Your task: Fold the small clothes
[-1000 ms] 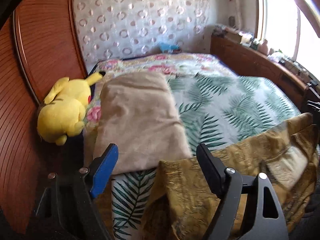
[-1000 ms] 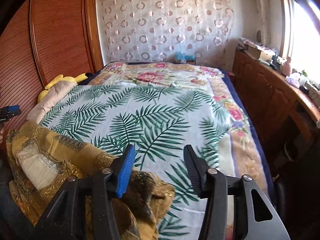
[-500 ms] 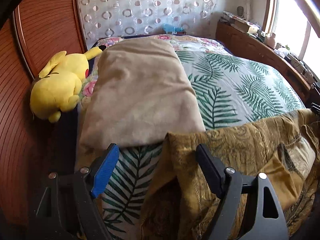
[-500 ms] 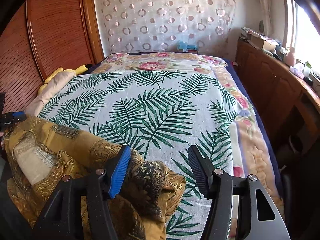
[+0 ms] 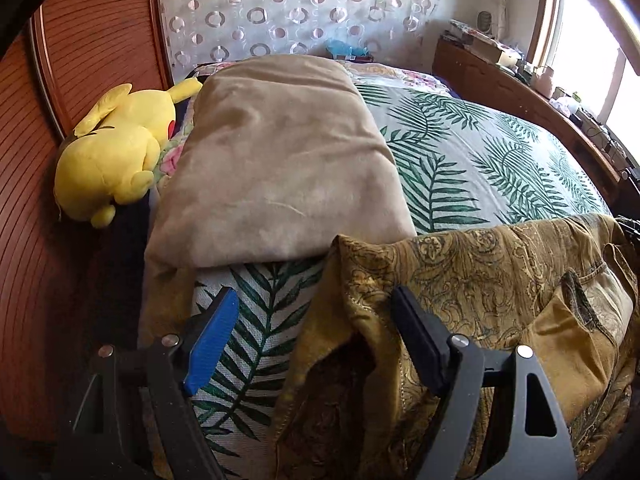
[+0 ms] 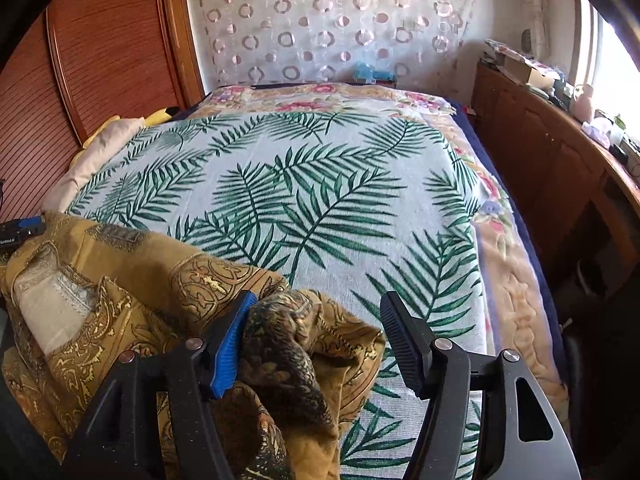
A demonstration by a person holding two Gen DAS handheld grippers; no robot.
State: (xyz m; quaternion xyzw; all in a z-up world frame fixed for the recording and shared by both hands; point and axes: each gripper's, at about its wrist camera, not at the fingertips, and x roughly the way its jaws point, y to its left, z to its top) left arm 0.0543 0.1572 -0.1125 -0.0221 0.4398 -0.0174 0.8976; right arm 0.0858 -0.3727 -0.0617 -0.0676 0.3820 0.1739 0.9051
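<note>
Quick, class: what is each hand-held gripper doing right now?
Left hand-held gripper: open, garment edge between its jaws, not clamped.
Right hand-held gripper: open, jaws just widened, bunched garment between them.

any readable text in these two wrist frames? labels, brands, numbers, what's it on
None can be read.
Left gripper, seen at the left edge of the right wrist view: a small white label on its black body, too small and blurred to read.
Boxes on the wooden sideboard: any print is too blurred to read.
Gold patterned garment, palm-leaf bedspread, yellow plush toy: patterns only, no lettering visible.
</note>
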